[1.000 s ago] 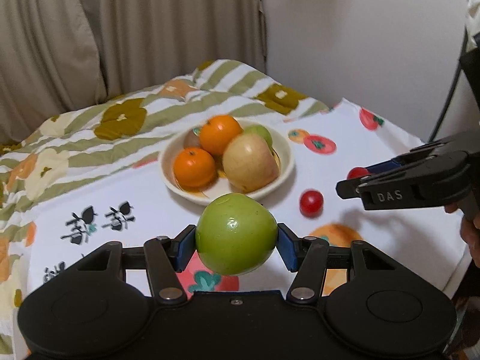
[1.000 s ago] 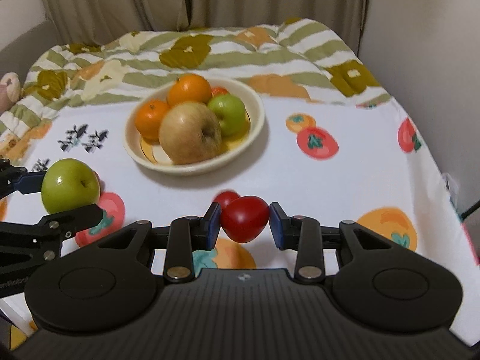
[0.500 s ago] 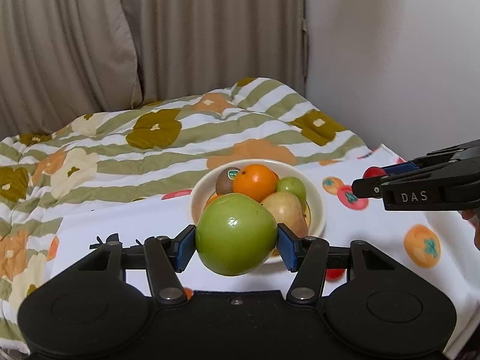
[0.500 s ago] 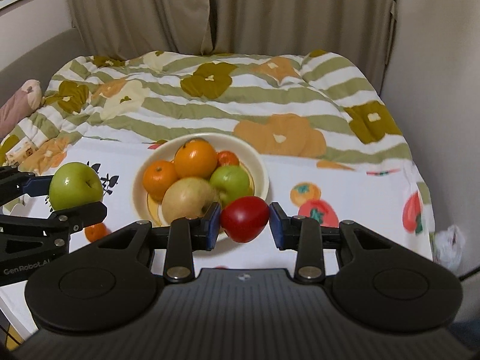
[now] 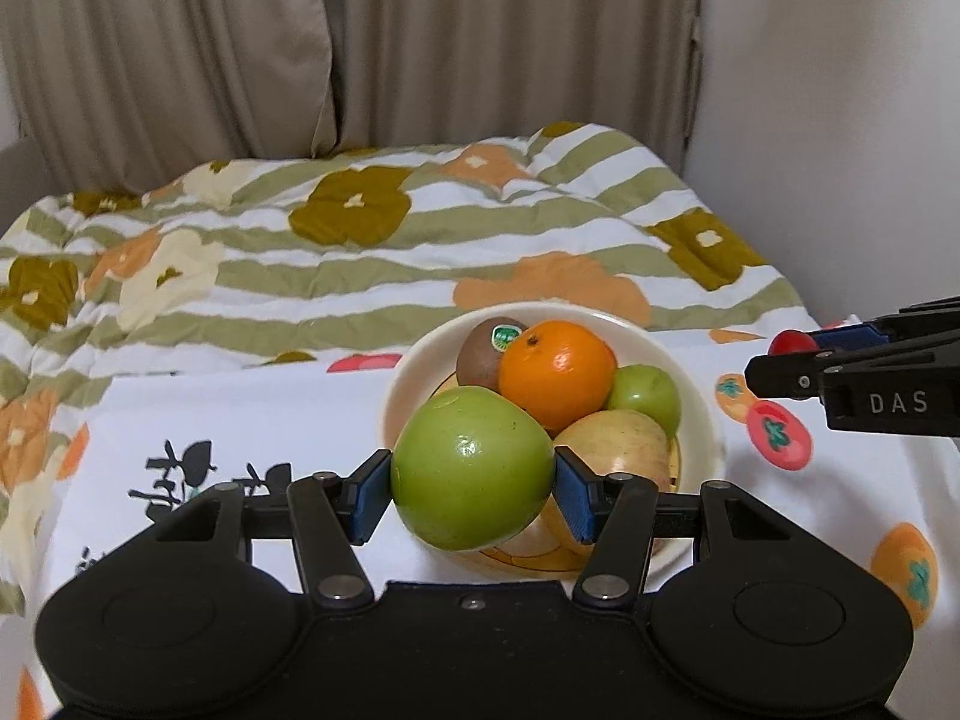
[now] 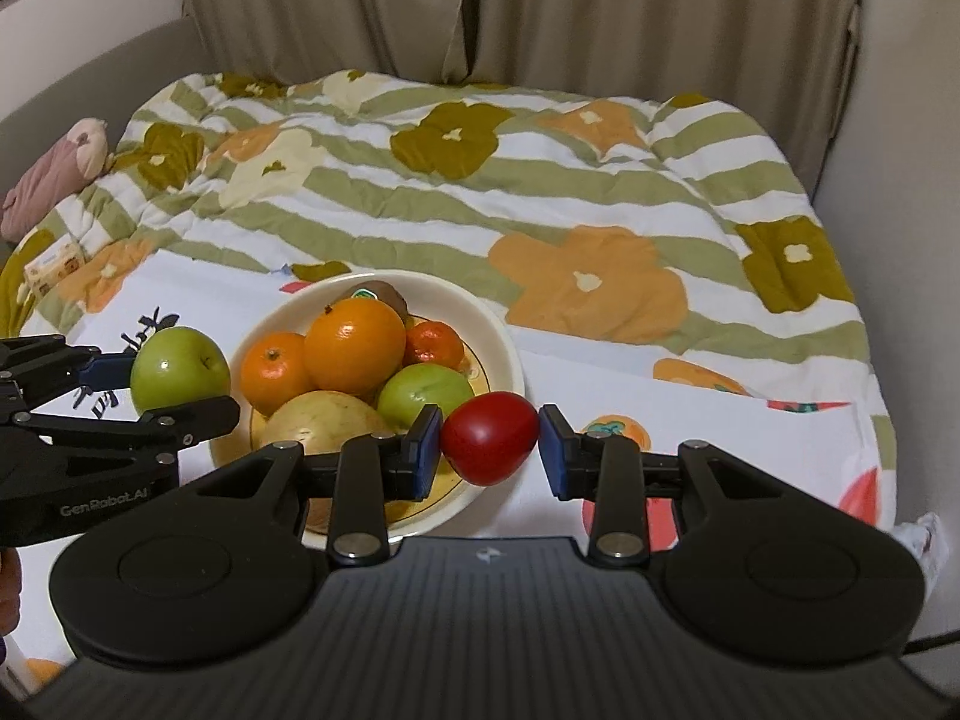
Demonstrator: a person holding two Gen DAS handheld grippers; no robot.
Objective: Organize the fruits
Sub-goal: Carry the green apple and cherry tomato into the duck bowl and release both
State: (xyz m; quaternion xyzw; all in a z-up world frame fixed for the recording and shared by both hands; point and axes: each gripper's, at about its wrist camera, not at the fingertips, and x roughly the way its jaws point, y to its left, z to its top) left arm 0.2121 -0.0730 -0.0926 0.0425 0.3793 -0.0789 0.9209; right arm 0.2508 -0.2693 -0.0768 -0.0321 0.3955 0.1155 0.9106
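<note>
My left gripper (image 5: pixel 472 489) is shut on a big green apple (image 5: pixel 472 468), held just in front of a cream bowl (image 5: pixel 399 384). The bowl holds an orange (image 5: pixel 557 375), a kiwi (image 5: pixel 486 351), a small green apple (image 5: pixel 645 399) and a pale apple (image 5: pixel 618 444). My right gripper (image 6: pixel 490 450) is shut on a red tomato (image 6: pixel 490 446) over the bowl's (image 6: pixel 498 336) near right rim. In the right wrist view the left gripper (image 6: pixel 174 387) and its apple (image 6: pixel 179 369) hang beside the bowl's left edge. The right gripper (image 5: pixel 780 354) enters the left wrist view from the right.
The bowl stands on a white cloth (image 6: pixel 690 420) printed with fruit, spread over a striped flowered quilt (image 6: pixel 540 180). Curtains (image 5: pixel 480 42) hang behind and a wall (image 5: pixel 840 120) closes the right side. A pink soft toy (image 6: pixel 54 177) and a small packet (image 6: pixel 51 267) lie far left.
Both grippers have moved forward toward the bowl with their fruit still held, so the bowl now sits close under them. The loose cherry tomato on the cloth is no longer in view.
</note>
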